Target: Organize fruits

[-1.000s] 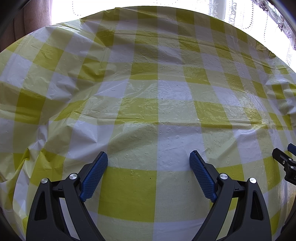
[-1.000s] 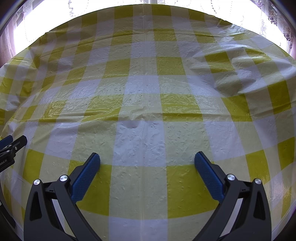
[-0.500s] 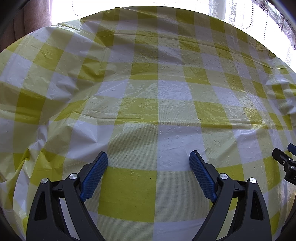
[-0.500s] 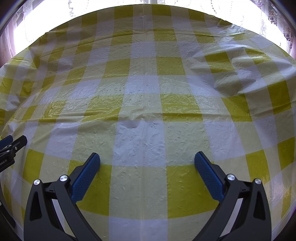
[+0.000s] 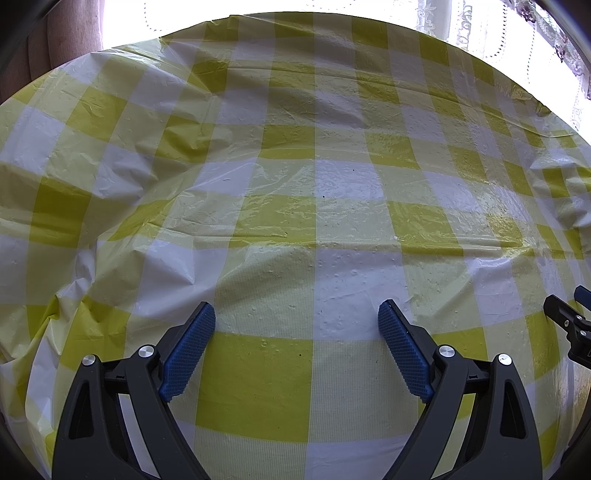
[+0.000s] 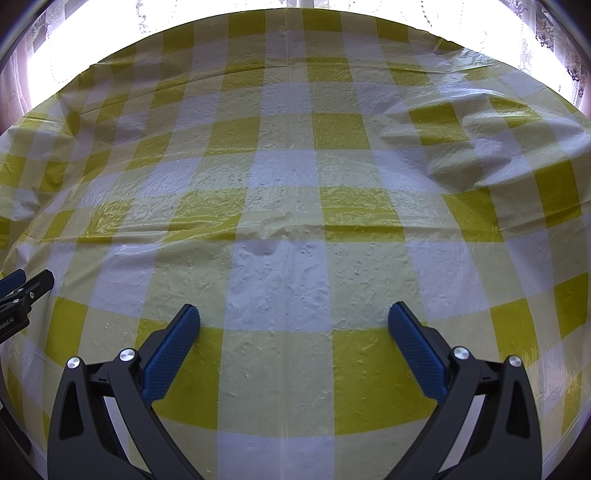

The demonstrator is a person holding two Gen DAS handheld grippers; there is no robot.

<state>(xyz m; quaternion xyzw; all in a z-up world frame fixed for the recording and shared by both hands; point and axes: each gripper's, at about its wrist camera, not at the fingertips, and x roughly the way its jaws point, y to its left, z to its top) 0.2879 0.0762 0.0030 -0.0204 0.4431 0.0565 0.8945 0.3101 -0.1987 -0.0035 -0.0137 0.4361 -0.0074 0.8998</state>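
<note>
No fruit shows in either view. My left gripper [image 5: 297, 314] hangs open over a yellow and white checked tablecloth [image 5: 314, 177], with nothing between its blue pads [image 5: 190, 347]. My right gripper [image 6: 293, 317] is open too, empty, above the same tablecloth [image 6: 288, 166]. Both point down at the cloth. At the right edge of the left wrist view a black fingertip of the right gripper [image 5: 565, 325] shows. A fingertip of the left gripper [image 6: 26, 291] shows at the left edge of the right wrist view.
The plastic cloth is wrinkled, with a raised fold [image 6: 461, 155] at the far right and creases [image 5: 110, 258] at the left. Bright windows with lace curtains [image 5: 480, 33] stand behind the table's far edge. A brown curtain [image 5: 55, 37] hangs at the far left.
</note>
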